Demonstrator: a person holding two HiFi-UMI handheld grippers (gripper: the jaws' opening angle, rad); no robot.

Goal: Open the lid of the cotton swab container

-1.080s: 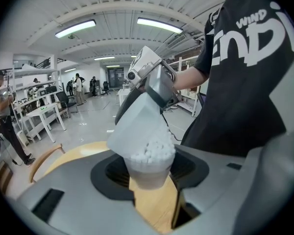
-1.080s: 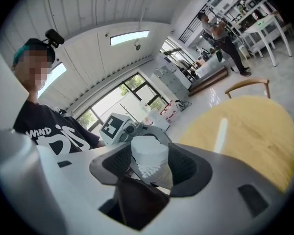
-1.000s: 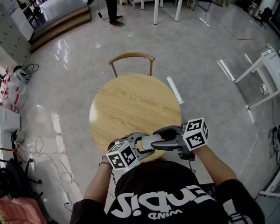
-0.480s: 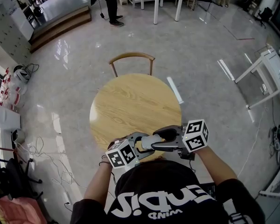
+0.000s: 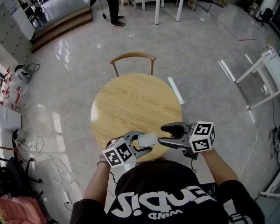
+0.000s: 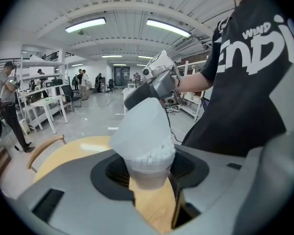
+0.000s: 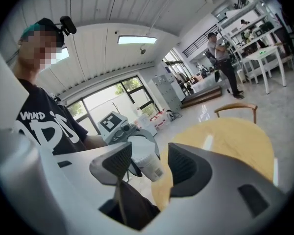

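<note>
Right gripper [image 5: 163, 134] has drawn off, jaws wide and empty; left gripper [image 5: 143, 143] jaws clamp the one cotton swab container [image 5: 150, 138].

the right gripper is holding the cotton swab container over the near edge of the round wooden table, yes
No, the left gripper holds the cotton swab container, as the left gripper view shows. The right gripper has its jaws apart, gripping nothing. The rest is right.

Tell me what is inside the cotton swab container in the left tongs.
White swab tips packed at the rim of the container show under its tilted lid. The frosted wall hides their stems, and the lid covers the rest.
</note>
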